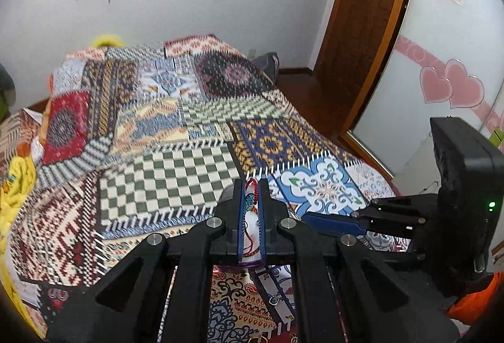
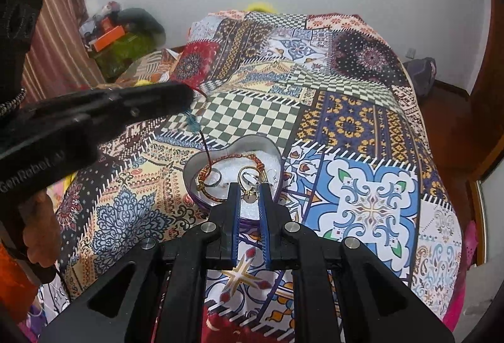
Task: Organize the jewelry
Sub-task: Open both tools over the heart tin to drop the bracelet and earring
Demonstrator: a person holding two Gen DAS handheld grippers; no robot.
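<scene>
A heart-shaped tin [image 2: 266,145] with white lining sits on the patterned bedspread. Inside lie a braided red-gold bracelet [image 2: 220,160], a dark ring [image 2: 211,179] and gold hoops. My left gripper [image 1: 251,189] is shut on a red cord bracelet with a blue tassel [image 1: 250,199] and holds it above the tin; its cord [image 2: 204,144] hangs down into the tin. My right gripper [image 2: 250,190] is nearly shut on a gold and silver ring piece [image 2: 249,180] at the tin's near rim. The right gripper also shows in the left wrist view [image 1: 330,221].
The patchwork bedspread [image 2: 346,122] covers the bed. A small ring [image 1: 273,300] lies on the cloth near the left gripper's base. A cluttered bedside spot [image 2: 119,37] is at far left. A wooden door [image 1: 362,12] and wardrobe with pink hearts [image 1: 450,87] are right.
</scene>
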